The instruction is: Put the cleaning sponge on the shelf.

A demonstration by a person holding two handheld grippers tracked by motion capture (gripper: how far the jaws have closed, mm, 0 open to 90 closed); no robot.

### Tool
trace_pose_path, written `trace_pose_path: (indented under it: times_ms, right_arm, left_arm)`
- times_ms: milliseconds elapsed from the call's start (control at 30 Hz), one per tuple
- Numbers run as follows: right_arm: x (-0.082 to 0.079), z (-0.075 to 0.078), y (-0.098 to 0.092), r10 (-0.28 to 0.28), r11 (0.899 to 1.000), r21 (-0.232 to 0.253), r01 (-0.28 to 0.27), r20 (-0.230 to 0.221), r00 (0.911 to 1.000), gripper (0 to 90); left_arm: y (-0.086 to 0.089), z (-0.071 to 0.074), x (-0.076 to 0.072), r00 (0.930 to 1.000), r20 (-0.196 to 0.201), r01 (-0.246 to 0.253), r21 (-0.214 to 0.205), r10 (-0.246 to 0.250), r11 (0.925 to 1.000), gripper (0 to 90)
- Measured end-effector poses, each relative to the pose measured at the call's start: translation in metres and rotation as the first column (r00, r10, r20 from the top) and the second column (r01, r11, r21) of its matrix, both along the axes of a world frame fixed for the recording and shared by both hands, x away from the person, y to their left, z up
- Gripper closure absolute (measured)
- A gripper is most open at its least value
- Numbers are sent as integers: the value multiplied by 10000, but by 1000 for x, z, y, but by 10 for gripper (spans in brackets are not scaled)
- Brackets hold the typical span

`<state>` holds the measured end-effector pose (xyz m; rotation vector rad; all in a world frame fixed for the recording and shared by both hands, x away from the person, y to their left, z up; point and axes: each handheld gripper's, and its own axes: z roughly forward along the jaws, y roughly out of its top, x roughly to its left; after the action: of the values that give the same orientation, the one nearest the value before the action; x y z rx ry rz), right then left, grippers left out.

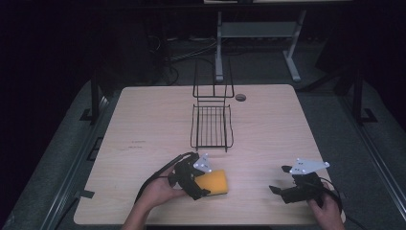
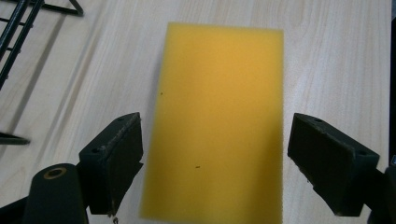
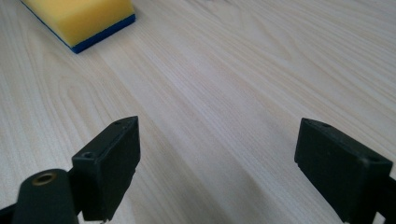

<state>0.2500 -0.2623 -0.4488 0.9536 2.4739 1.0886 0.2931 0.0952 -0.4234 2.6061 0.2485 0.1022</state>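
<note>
On the near half of the pale wood-grain table (image 1: 143,120), a yellow rectangular foam sponge with a blue underside (image 1: 215,183) lies flat, yellow face up, a little left of centre. Left gripper (image 1: 197,184) sits right at the sponge, coming in from its left side; in the high view its black body covers the sponge's left edge. In the left gripper view the sponge (image 2: 217,121) runs lengthwise between the two black jaws, which stand spread, one on each long side. The left-hand jaw looks just clear of the sponge edge, the right-hand one clearly apart; whether either pad actually touches is hard to tell from this angle, probably not. So the left claw is released, straddling the sponge but not pinching it.

Right gripper (image 1: 282,179) rests low over the table at the near right, well apart from the sponge, held by the person's right hand (image 1: 327,207). In the right gripper view its jaws are wide apart with bare wood between them, nothing held; the sponge (image 3: 81,18) sits far off at the upper left, blue layer visible along its bottom edge.

A black wire rack with an upright back frame (image 1: 212,122) stands at table centre, beyond the sponge, not touching it. Its corner (image 2: 18,28) shows at the top left of the left gripper view. A small dark round hole (image 1: 240,97) sits near the far edge.
</note>
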Motion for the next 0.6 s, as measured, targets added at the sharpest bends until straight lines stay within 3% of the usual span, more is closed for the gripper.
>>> trace_pose_path:
  times_ms: [600]
  right_arm:
    - [1,0,1,92,9999,-40,-92,1,10000,140]
  left_arm:
    - [-13,-11,3,9997,-125,191,413,-186,9990,174]
